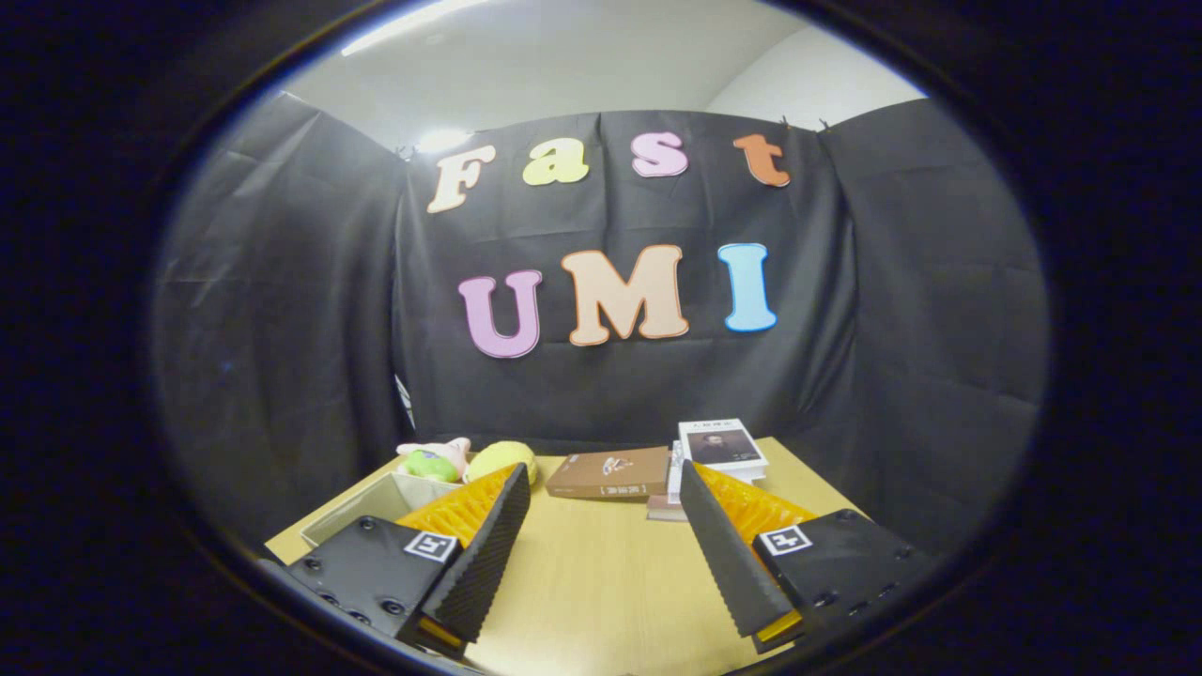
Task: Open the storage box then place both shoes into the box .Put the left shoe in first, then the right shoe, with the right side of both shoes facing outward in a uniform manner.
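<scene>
Black cloth walls close off the booth on three sides, and below them sits a pale wooden table [601,582] that my gripper [601,488] looks out across. From where I sit, the gripper is spread wide with nothing between its fingers: the left finger [484,554] and the right finger [718,554] each show a dark ribbed pad facing inward, orange bodies behind them, and black mounts carrying small square markers. Only bare tabletop lies in the gap between them.

Just beyond the left finger, partly hidden by it, I see a light grey open-topped bin [362,507] standing on the table; I cannot tell whether this is the storage box I am after. Past the bin, near the far edge of the table, sit soft toys: a green and pink one [434,460] and, touching it on its right, a yellow rounded one [502,460].

Beyond the gap, towards the back of the table, a brown book [608,472] lies flat. Just to its right, beyond the tip of the right finger, a small stack of books [718,455] rests, topped by a white-covered one with a dark picture on its front.

I can make out no shoes on the table from this angle, so I cannot say where they are.
</scene>
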The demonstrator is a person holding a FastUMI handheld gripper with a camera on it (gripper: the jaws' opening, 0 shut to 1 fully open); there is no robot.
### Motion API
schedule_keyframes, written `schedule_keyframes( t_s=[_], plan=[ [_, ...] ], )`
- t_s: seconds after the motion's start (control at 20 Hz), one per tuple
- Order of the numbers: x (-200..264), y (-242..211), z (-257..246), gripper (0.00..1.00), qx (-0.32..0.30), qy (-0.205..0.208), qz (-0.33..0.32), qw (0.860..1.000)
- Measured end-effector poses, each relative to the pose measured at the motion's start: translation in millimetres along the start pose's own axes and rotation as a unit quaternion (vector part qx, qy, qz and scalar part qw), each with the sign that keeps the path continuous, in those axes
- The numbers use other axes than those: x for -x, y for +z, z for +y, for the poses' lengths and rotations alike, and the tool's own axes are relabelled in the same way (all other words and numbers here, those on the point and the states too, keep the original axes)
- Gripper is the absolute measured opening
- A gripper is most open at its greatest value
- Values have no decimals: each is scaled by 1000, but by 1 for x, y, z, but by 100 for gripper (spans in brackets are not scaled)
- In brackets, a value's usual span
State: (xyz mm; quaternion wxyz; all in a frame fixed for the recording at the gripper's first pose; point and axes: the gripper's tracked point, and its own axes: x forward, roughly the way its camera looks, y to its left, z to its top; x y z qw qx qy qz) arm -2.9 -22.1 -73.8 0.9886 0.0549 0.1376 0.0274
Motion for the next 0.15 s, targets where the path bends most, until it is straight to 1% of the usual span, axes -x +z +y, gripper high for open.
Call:
schedule_keyframes(
  t_s=[0.15],
  plan=[
    [6, 7, -2, 100, 2, -2, -13, 1000]
  ],
)
